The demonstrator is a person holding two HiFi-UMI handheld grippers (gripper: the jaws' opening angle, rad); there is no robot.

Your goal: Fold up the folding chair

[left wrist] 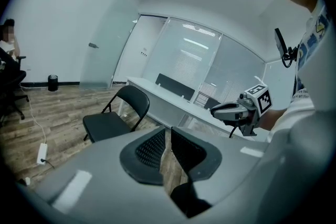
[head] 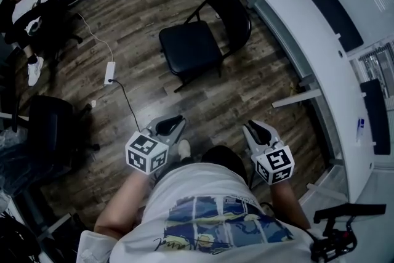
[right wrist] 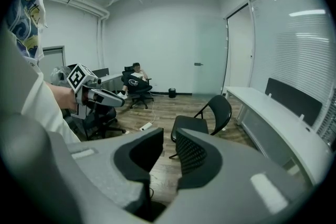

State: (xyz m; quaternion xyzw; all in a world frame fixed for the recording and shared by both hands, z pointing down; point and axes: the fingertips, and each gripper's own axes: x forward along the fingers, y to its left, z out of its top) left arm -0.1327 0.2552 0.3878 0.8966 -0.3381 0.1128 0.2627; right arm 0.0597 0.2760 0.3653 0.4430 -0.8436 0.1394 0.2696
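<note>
The black folding chair (head: 197, 40) stands unfolded on the wood floor, seat down and backrest toward the white desk. It also shows ahead in the left gripper view (left wrist: 107, 124) and the right gripper view (right wrist: 194, 124). My left gripper (head: 169, 126) hangs in front of my body, well short of the chair. Its jaws are almost together with only a thin slit and nothing between them (left wrist: 168, 136). My right gripper (head: 255, 131) is level with it on the right. Its jaws stand slightly apart and empty (right wrist: 169, 139). Neither gripper touches the chair.
A long white desk (head: 289, 15) runs along the right side, close behind the chair. Black office chairs (head: 52, 126) stand at the left, and a person sits at the far left (head: 28, 9). A power strip with its cable (head: 110, 72) lies on the floor left of the chair.
</note>
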